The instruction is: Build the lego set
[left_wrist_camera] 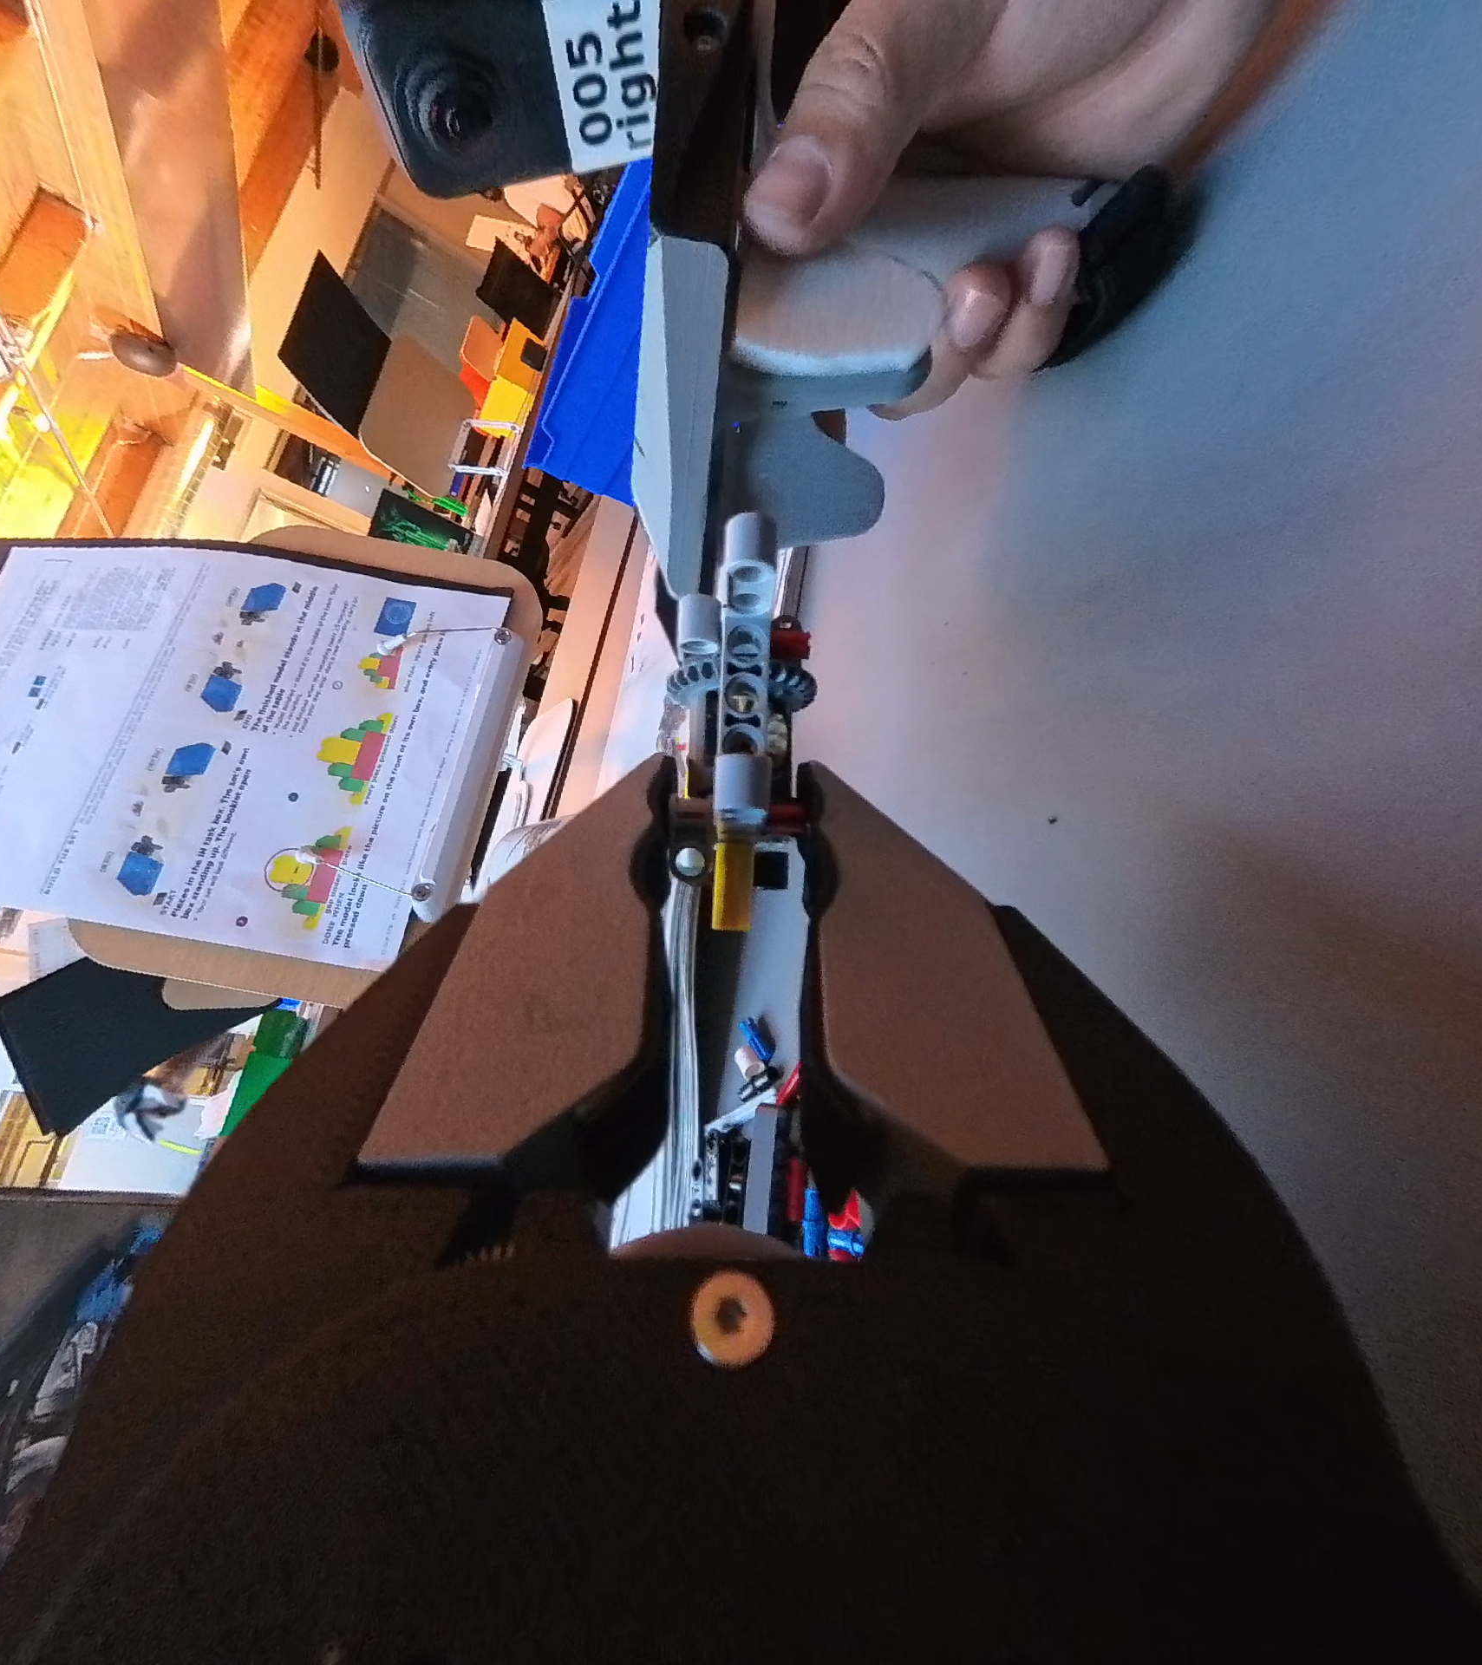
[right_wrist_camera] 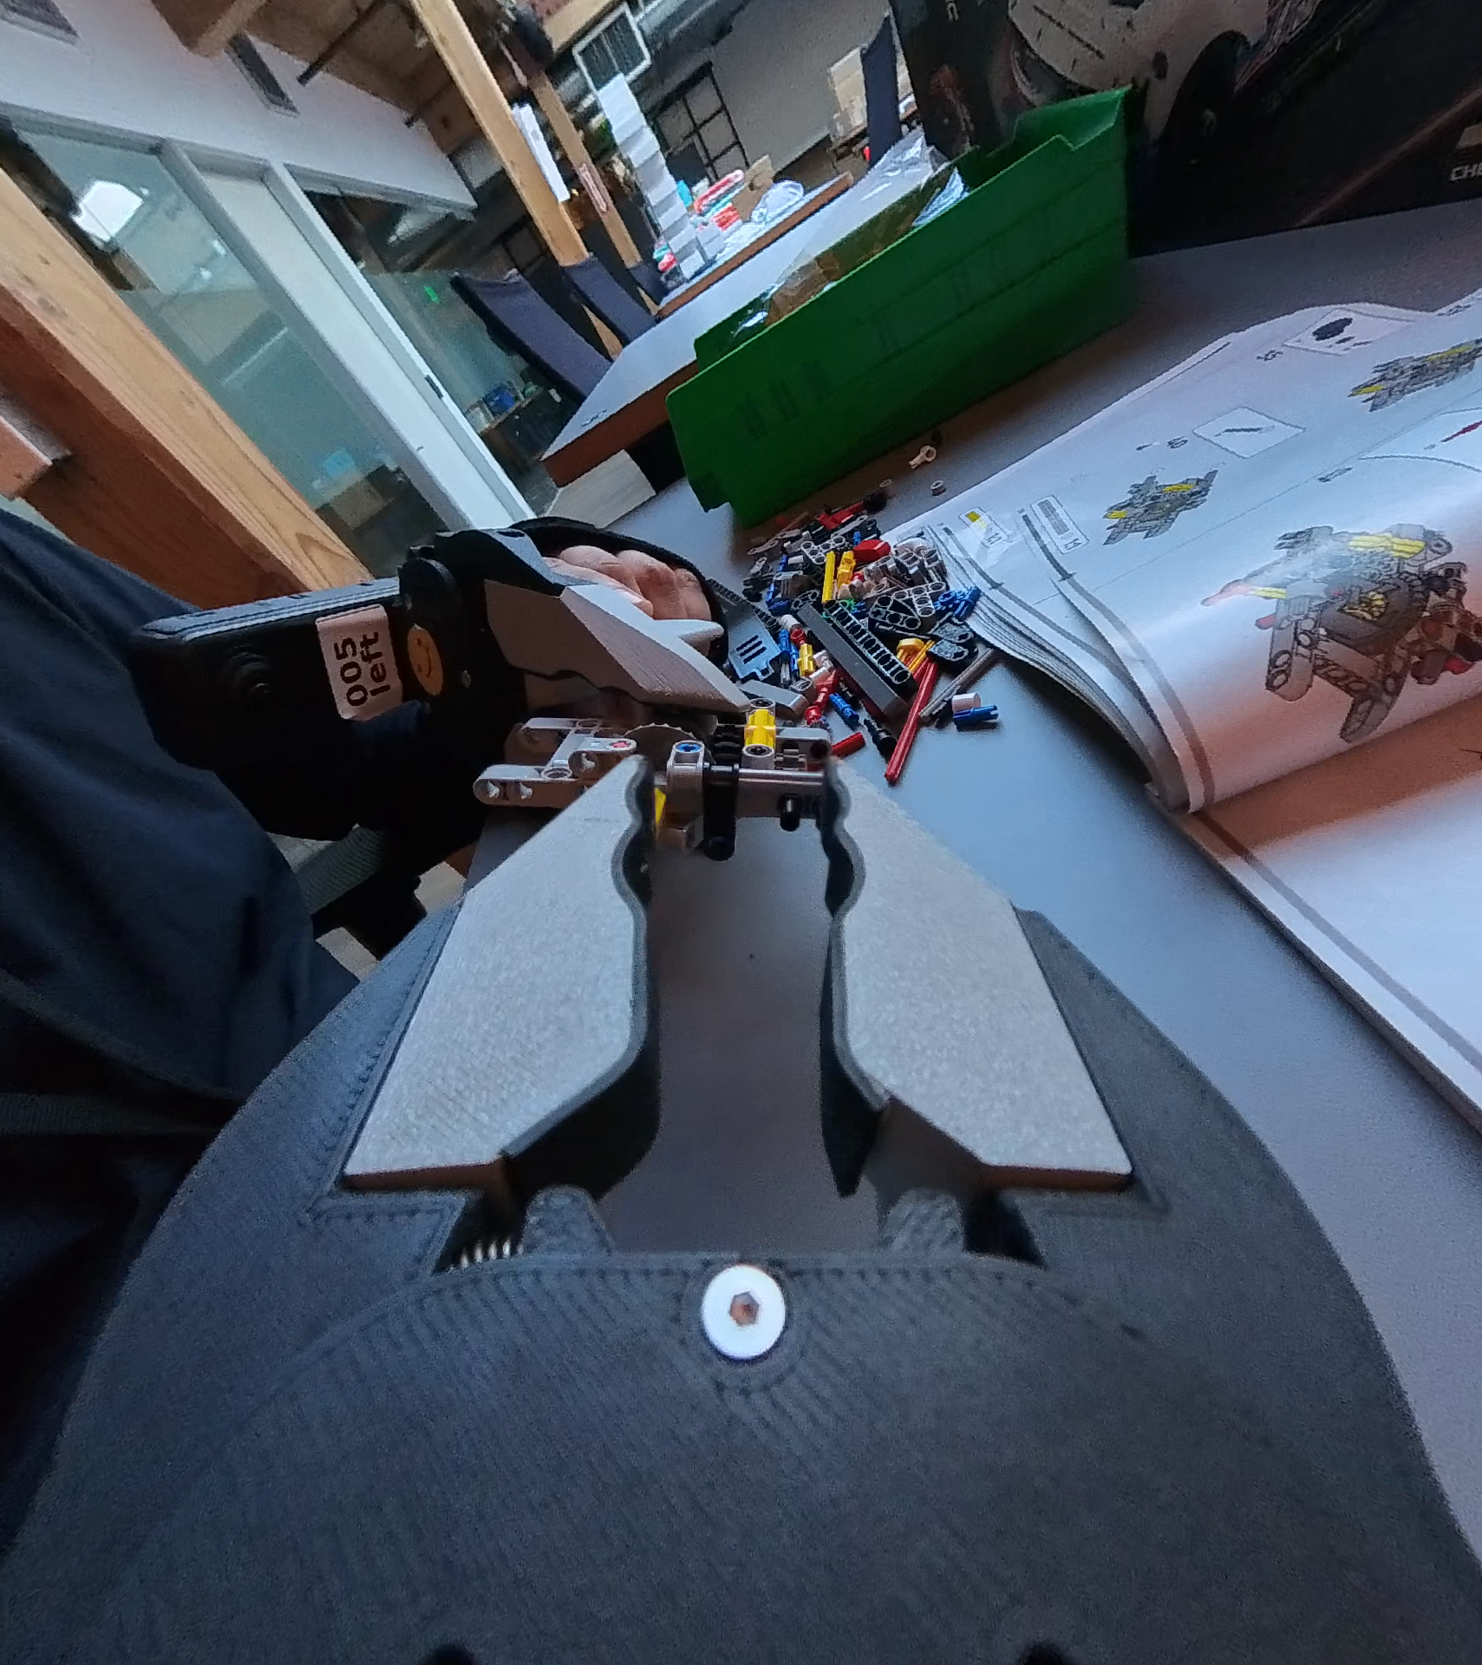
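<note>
Both tongs are clenched on one small brick-built assembly (right_wrist_camera: 701,766), held in the air just above the grey table (right_wrist_camera: 1034,856) and near the person's body. The left gripper (left_wrist_camera: 737,793) pinches its grey-and-yellow end, pads pressed in on either side. The right gripper (right_wrist_camera: 737,793) spans the grey beam with the black collar, and its pads seem to touch both ends. I'd worry about the two pulling or twisting against each other: the assembly is only pegged together, so a gear or pin could pop loose. The right grip sits at the very tips of its fingers (right_wrist_camera: 557,901), so a small tilt might let the beam slide out. Anything dropped would likely land in the loose pile of parts (right_wrist_camera: 881,622) just beyond and be hard to find again. An open instruction book (right_wrist_camera: 1259,541) lies to the right, close by, and a green bin (right_wrist_camera: 899,360) stands behind the pile. A clipboard with a printed sheet (left_wrist_camera: 205,739) stands off to one side.
</note>
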The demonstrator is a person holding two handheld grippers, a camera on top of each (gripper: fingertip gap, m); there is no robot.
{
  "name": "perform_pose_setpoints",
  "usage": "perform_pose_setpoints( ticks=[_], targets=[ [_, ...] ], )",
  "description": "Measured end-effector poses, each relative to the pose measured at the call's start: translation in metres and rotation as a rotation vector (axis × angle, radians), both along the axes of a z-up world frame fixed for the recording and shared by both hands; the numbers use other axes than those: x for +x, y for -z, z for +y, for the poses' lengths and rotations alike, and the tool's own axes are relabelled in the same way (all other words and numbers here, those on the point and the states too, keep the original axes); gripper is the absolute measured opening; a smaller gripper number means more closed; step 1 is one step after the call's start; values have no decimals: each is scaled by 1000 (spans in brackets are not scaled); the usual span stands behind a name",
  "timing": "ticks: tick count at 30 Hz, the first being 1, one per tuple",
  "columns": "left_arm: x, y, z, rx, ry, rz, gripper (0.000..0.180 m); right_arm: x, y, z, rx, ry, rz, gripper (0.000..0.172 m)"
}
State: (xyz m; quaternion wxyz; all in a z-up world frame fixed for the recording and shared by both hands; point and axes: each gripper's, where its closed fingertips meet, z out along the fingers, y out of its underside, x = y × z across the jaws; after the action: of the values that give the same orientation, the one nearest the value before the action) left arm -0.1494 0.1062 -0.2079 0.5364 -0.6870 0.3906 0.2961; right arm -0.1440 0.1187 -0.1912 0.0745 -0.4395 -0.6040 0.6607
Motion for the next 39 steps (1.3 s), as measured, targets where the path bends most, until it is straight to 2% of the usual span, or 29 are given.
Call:
perform_pose_setpoints(
  ticks=[4,9,13,19,21,29,35,39],
  targets=[
    [1,-3,-1,14,4,-1,23,-5,1,7,-4,47,-13,50],
    [3,-1,0,8,10,9,23,0,4,-2,13,-13,-26,54],
    [5,-1,-1,9,25,2,23,1,6,-6,18,-35,-36,40],
    [4,-1,-1,4,20,-11,24,4,2,-3,-54,-64,-49,32],
    [4,-1,-1,4,15,2,23,3,3,-3,-52,-60,-53,33],
    [-5,3,0,-20,-42,14,23,0,10,1,-22,-24,-96,55],
    [-1,8,1,-41,-45,89,23,0,12,3,-24,-25,-109,50],
    [-2,9,1,-54,-63,66,24,2,18,-3,17,-45,-130,42]
  ],
)
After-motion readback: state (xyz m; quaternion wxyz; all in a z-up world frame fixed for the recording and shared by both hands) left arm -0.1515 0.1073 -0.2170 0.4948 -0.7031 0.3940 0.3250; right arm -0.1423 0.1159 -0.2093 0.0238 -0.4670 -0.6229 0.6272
